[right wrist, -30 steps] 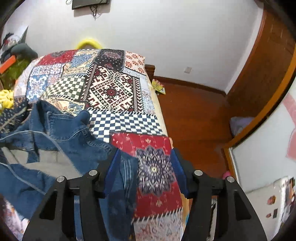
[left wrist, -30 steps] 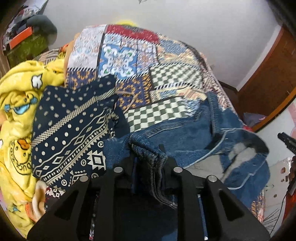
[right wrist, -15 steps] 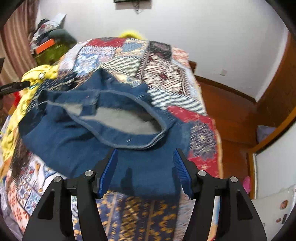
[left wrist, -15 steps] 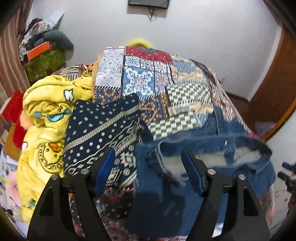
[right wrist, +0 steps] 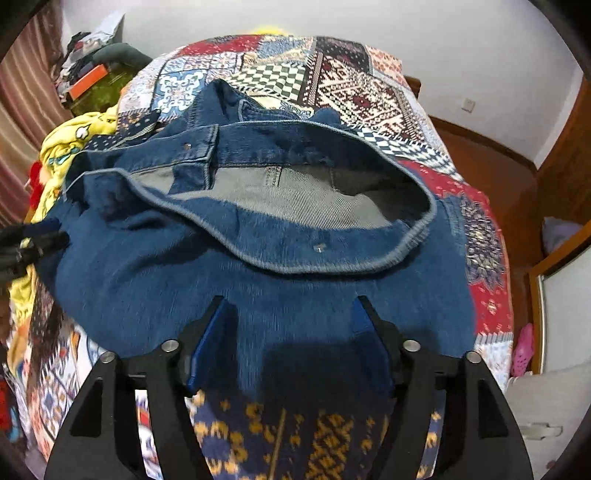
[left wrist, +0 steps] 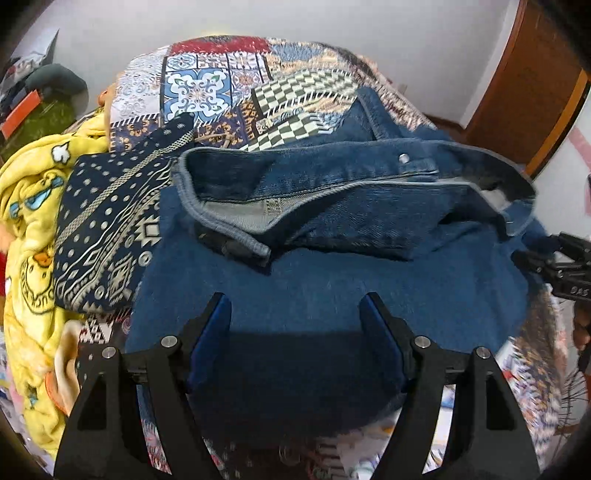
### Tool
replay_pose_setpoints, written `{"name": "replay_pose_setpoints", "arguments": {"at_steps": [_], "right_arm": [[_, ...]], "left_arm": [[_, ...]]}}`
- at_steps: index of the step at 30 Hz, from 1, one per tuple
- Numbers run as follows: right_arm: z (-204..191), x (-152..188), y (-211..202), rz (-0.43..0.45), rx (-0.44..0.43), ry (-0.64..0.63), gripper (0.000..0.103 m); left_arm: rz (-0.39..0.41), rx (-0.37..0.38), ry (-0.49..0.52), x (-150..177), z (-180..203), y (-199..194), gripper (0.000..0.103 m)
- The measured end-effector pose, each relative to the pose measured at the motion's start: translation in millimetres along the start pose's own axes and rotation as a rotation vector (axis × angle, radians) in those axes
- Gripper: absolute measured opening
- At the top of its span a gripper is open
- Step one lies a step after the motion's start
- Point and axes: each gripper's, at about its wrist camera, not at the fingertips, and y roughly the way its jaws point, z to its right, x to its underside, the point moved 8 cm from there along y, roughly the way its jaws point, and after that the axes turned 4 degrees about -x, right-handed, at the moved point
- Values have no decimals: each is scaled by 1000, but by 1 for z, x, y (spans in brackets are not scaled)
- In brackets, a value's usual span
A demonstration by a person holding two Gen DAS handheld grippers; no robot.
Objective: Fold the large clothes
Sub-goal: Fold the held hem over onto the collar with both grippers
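1. Both views are evenly and fairly brightly lit by soft indoor light; no lamp or window shows.
2. A dark shadow falls on the blue denim garment (left wrist: 332,291) between the black gripper fingers (left wrist: 207,332), and likewise in the right wrist view (right wrist: 314,362).
3. Motion blur smears the denim weave and the multicoloured patchwork bedspread (right wrist: 373,92) near the lower edges.
4. Fisheye distortion bows the plain white wall (left wrist: 332,22); the corners vignette to black.
5. No strong glare is visible.
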Motion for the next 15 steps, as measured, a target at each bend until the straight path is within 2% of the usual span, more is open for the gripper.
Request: {"name": "replay_pose_setpoints", "arguments": {"at_steps": [5,7,11,13,15], "right_arm": [[-1,-20,27,-34,7,13,67],[2,-36,36,-31,46,1,67],[13,-67,42,17,93,37,67],[21,-80,40,48,95,90,67],[28,-89,35,87,144,126,67]], "left_arm": [[18,-57,-1,-31,-5,21,73],[18,-85,-28,-45,-15,28,73],[50,-153,-105,-77,-44,38,73],[67,-153,-130,-87,-55,39,76],[71,-158,-145,-93,-63,40,78]]}}
